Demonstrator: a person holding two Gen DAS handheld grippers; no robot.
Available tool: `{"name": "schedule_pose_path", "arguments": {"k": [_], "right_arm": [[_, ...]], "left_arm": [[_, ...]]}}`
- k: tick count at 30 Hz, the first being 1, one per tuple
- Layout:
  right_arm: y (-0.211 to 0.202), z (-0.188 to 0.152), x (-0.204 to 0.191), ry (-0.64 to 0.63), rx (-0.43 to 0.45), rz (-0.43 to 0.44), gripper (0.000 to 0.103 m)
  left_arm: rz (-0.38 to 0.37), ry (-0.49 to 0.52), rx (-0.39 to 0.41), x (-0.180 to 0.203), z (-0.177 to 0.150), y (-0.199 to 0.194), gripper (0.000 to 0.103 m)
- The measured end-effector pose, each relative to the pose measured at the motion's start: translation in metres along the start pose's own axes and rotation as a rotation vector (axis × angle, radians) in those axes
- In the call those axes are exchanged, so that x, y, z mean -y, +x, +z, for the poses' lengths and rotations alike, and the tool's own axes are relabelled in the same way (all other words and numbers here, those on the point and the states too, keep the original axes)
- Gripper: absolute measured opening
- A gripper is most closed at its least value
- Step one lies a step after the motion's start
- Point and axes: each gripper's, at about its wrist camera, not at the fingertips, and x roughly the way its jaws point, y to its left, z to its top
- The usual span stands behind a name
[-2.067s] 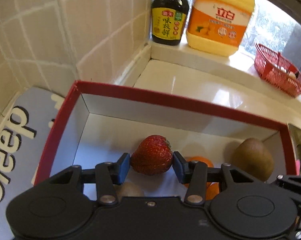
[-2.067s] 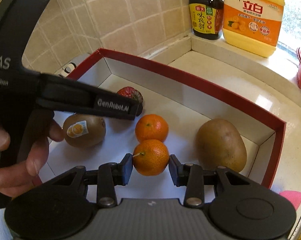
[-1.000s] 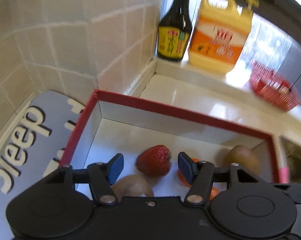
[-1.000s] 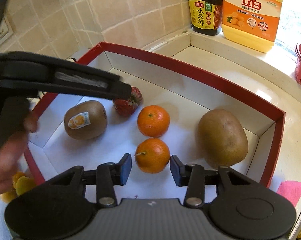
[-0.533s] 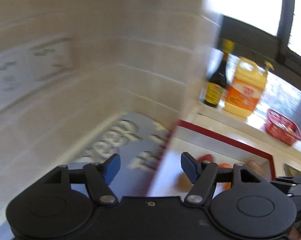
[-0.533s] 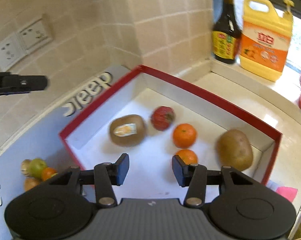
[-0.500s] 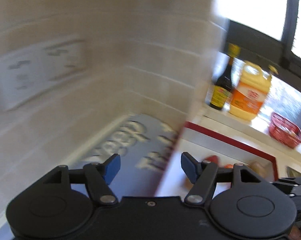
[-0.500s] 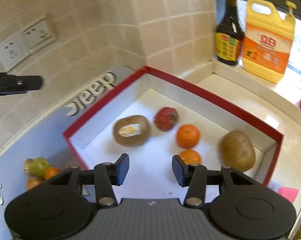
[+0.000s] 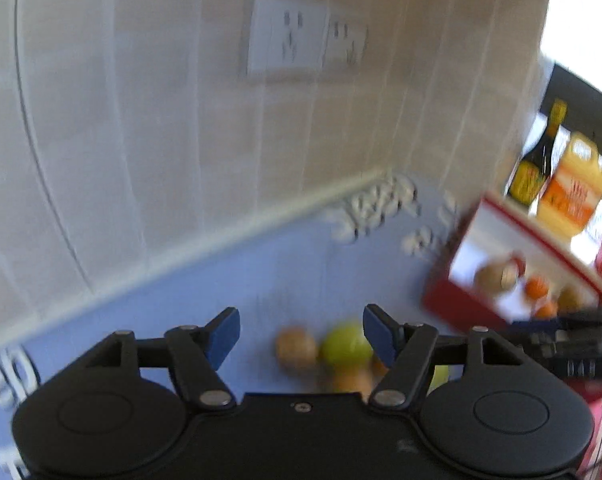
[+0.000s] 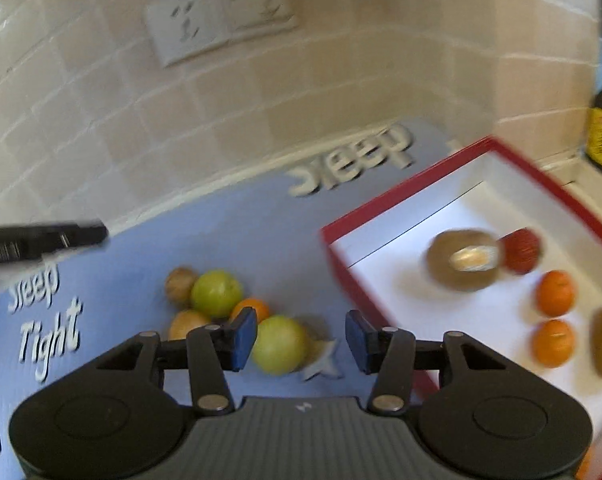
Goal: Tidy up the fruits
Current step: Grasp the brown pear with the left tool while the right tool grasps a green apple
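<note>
Now I tilt both tools down over the pale blue lettered mat [image 10: 149,256]. My left gripper [image 9: 301,334] and right gripper [image 10: 301,338], jaws just widening, hold nothing above loose green and orange fruits [image 10: 217,294] mid-mat. Sorted fruit sits in the red-rimmed white box [image 10: 401,192] at the mat's right edge.

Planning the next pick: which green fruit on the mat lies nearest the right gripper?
The green fruit beside the star shape, just ahead of the right gripper; the other green one lies farther back.
</note>
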Motion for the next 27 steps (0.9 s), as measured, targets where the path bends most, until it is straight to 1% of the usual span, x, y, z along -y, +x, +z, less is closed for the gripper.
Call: {"name": "schedule_pose_path", "arguments": {"k": [2, 4, 6, 8, 11, 15, 18, 20, 22, 23, 24, 26, 27], "right_arm": [[0.013, -0.004, -0.007, -0.010, -0.026, 0.013, 0.059], [0.026, -0.008, -0.013, -0.020, -0.051, 0.015, 0.060], [0.038, -0.011, -0.016, -0.031, -0.070, 0.015, 0.060], [0.046, -0.013, -0.018, -0.040, -0.081, 0.009, 0.060], [0.055, -0.014, -0.018, -0.042, -0.088, 0.012, 0.060], [0.069, -0.016, -0.019, -0.051, -0.092, -0.016, 0.060], [0.076, -0.015, -0.016, -0.040, -0.098, -0.023, 0.060], [0.080, -0.015, -0.014, -0.040, -0.098, -0.031, 0.057], [0.083, -0.014, -0.012, -0.031, -0.106, -0.016, 0.052], [0.084, -0.013, -0.011, -0.025, -0.112, -0.006, 0.049], [0.084, -0.013, -0.011, -0.022, -0.114, -0.003, 0.049], [0.084, -0.014, -0.012, -0.028, -0.112, -0.006, 0.049], [0.084, -0.013, -0.013, -0.030, -0.111, -0.007, 0.049]], "left_arm": [[0.021, 0.010, -0.053, 0.004, -0.019, 0.013, 0.081], [0.026, 0.007, -0.096, 0.009, -0.036, 0.027, 0.081], [-0.005, 0.001, -0.123, 0.014, -0.049, 0.035, 0.081], [-0.037, -0.012, -0.143, 0.018, -0.055, 0.044, 0.081], [-0.033, -0.019, -0.153, 0.021, -0.060, 0.054, 0.081], [-0.045, -0.009, -0.169, 0.027, -0.061, 0.068, 0.081], [-0.028, 0.008, -0.170, 0.033, -0.060, 0.079, 0.081], [-0.024, 0.020, -0.164, 0.035, -0.059, 0.082, 0.081], [-0.021, 0.023, -0.162, 0.036, -0.058, 0.086, 0.080], [-0.019, 0.026, -0.161, 0.036, -0.057, 0.087, 0.075], [-0.013, 0.031, -0.158, 0.036, -0.057, 0.087, 0.070], [-0.009, 0.046, -0.149, 0.038, -0.058, 0.086, 0.051], [-0.018, 0.045, -0.145, 0.038, -0.058, 0.085, 0.050]]}}
